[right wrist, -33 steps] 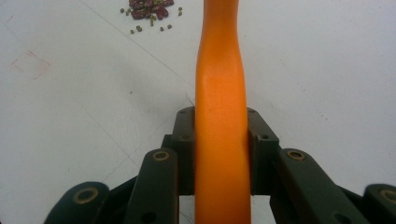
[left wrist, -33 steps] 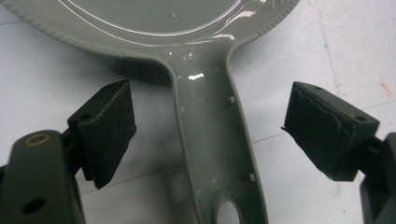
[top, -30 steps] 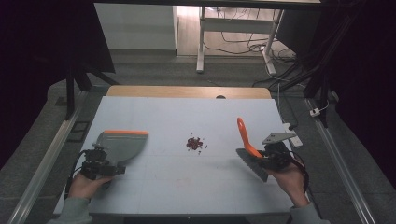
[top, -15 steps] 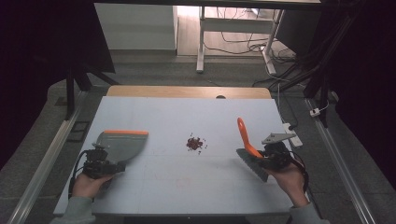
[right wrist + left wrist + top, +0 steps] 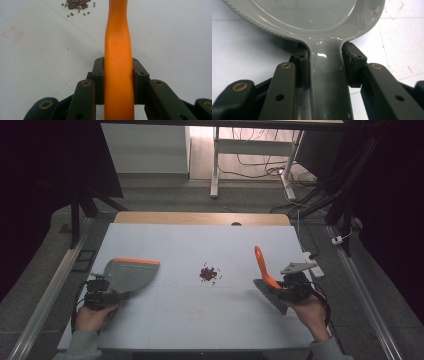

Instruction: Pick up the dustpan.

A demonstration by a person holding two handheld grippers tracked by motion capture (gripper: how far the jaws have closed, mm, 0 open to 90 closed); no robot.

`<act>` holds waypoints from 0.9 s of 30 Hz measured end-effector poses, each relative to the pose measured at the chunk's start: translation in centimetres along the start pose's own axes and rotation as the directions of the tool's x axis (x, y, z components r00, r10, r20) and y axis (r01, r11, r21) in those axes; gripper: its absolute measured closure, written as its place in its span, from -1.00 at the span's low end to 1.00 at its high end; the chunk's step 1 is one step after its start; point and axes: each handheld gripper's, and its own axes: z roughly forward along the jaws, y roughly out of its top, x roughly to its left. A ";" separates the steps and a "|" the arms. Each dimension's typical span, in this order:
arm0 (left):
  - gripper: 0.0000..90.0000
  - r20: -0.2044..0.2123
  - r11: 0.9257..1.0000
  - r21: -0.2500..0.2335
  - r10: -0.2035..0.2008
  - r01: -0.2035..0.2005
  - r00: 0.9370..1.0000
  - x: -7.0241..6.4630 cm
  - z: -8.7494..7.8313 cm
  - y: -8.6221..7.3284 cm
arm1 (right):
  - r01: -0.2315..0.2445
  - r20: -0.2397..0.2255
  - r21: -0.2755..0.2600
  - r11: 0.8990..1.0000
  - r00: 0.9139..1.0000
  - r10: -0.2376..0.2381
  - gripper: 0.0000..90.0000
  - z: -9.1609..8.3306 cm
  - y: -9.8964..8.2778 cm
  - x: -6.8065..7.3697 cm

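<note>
A grey dustpan [image 5: 131, 272] with an orange front lip lies flat on the left of the table. My left gripper [image 5: 107, 296] has just been closing and now its pads press both sides of the dustpan's handle [image 5: 325, 82]. On the right, my right gripper [image 5: 290, 287] is shut on the orange handle [image 5: 118, 50] of a hand brush [image 5: 263, 267], whose dark bristle head points toward the near table edge. A small pile of dark red and green bits [image 5: 210, 274] sits mid-table between the two tools, and is also at the top of the right gripper view [image 5: 77, 5].
The pale table [image 5: 200, 235] has a wooden strip along its far edge and metal rails on both sides. A white power strip [image 5: 312, 265] lies by the right edge near my right gripper. Faint red pen marks [image 5: 12, 33] show on the surface.
The left gripper's jaws have closed onto the dustpan's handle. The dustpan, the right gripper and the brush have kept their places.
</note>
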 end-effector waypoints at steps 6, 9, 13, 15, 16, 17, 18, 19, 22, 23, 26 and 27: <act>0.36 0.000 1.000 -0.027 0.017 -0.017 1.000 0.1 -0.3 0.0 | -0.002 0.001 0.001 1.000 1.000 0.002 0.57 0.0 0.0 0.0; 0.36 0.000 0.999 -0.035 0.027 -0.027 1.000 0.0 -0.4 -0.1 | 0.000 0.002 -0.002 1.000 1.000 0.000 0.57 0.0 0.0 0.0; 0.37 0.006 0.998 -0.055 0.040 -0.039 0.999 0.0 -0.6 -0.1 | 0.003 0.005 -0.006 1.000 1.000 -0.002 0.57 0.0 0.0 0.0; 0.37 0.012 0.997 -0.065 0.046 -0.045 0.999 0.0 -0.7 -0.1 | 0.003 0.006 -0.007 1.000 1.000 -0.003 0.57 0.0 0.0 0.0; 0.37 0.013 0.996 -0.069 0.048 -0.047 0.999 0.0 -0.8 -0.1 | 0.003 0.007 -0.007 1.000 1.000 -0.003 0.57 0.0 0.0 0.0; 0.37 0.013 0.996 -0.073 0.050 -0.049 0.999 0.0 -0.9 -0.1 | 0.003 0.007 -0.007 1.000 1.000 -0.003 0.57 0.0 0.0 0.0; 0.37 0.013 0.996 -0.077 0.054 -0.053 0.998 0.1 -0.9 -0.1 | 0.003 0.007 -0.008 1.000 1.000 -0.003 0.57 0.0 0.0 0.0; 0.37 0.014 0.995 -0.083 0.056 -0.055 0.998 0.1 -1.0 -0.1 | 0.003 0.007 -0.007 1.000 1.000 -0.003 0.57 0.0 0.0 0.0; 0.36 0.015 0.993 -0.098 0.068 -0.066 0.998 0.1 -1.2 -0.1 | 0.003 0.006 -0.007 1.000 1.000 -0.003 0.57 0.0 0.0 0.0; 0.37 0.017 0.992 -0.104 0.073 -0.071 0.997 0.1 -1.3 -0.1 | 0.003 0.007 -0.007 1.000 1.000 -0.003 0.57 0.0 0.0 0.0; 0.37 0.020 0.989 -0.120 0.089 -0.086 0.996 0.1 -1.5 -0.1 | 0.004 0.009 -0.009 1.000 1.000 -0.004 0.57 0.0 0.0 0.0; 0.37 0.021 0.988 -0.123 0.092 -0.089 0.996 0.1 -1.6 -0.1 | 0.004 0.010 -0.010 1.000 1.000 -0.004 0.57 0.0 0.0 0.0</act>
